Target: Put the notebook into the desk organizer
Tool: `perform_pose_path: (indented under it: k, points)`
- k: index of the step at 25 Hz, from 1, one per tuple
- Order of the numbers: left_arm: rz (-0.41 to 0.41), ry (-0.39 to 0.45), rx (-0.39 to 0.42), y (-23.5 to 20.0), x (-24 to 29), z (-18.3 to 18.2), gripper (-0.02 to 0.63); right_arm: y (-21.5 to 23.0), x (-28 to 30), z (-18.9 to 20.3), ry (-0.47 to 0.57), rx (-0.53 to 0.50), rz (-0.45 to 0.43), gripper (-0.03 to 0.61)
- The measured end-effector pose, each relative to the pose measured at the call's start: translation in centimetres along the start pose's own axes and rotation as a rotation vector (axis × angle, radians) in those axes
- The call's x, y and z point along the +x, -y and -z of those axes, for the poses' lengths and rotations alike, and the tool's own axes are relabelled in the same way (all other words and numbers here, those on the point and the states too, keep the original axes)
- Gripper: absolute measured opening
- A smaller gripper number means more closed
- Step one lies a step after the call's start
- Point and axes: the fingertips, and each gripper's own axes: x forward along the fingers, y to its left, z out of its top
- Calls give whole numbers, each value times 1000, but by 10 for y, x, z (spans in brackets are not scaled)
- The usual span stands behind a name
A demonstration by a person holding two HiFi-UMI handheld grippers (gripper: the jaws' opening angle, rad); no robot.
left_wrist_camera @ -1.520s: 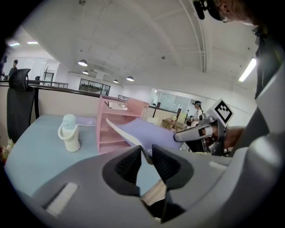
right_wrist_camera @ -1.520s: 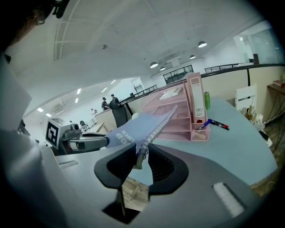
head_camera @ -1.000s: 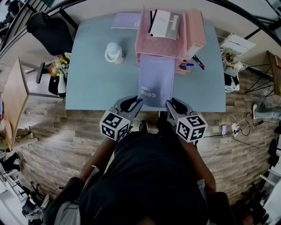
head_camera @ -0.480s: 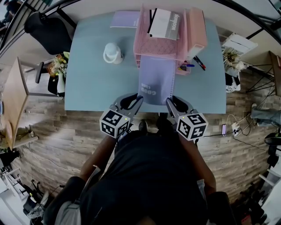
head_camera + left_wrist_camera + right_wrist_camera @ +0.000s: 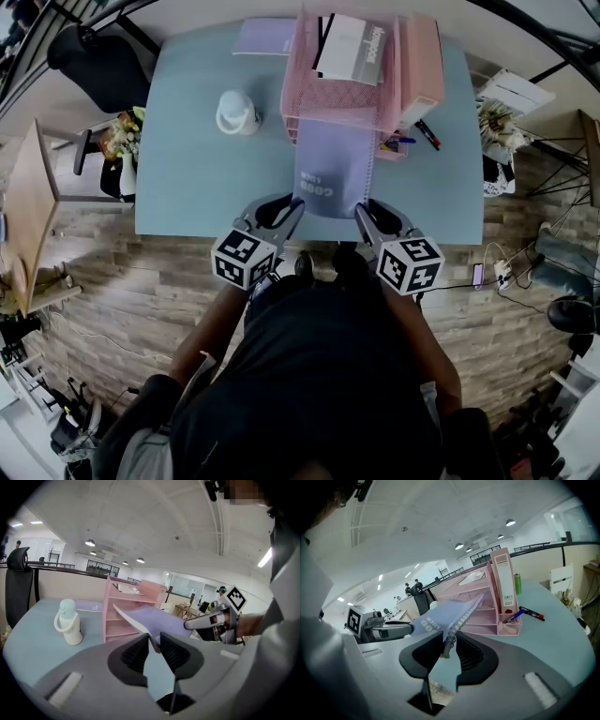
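Lilac spiral notebook point(image 5: 333, 173) clamped by both near corners.
My left hand-held gripper point(image 5: 296, 206) and right hand-held gripper point(image 5: 360, 213) pinch it; ahead, its far edge hides inside the pink desk organizer point(image 5: 342, 98).

Pale blue counter point(image 5: 206, 178) carrying 4 things.
A pink mesh desk organizer point(image 5: 342, 94) stands at the far middle, with papers in its top tray. A white handled bottle point(image 5: 236, 112) stands upright to its left, well apart. A lilac book point(image 5: 264, 37) lies flat at the far edge, just left of the organizer. 1 red-and-black marker point(image 5: 424, 132) lies just beside the organizer's right side.
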Motion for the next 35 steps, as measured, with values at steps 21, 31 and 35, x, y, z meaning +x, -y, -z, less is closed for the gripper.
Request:
perform_pose_path:
  k: [21,31,35]
  points:
    - [-33,-21,-25,-27,37,-8,141,36,35,-14,-27,0,4,91]
    - [-56,-23,-34,-42,54,-13,141,57,51,-18,-42,4,9,92]
    - [-66,-24,-41,-48,58,-14,141,64,57,-19,-50,5,11,92]
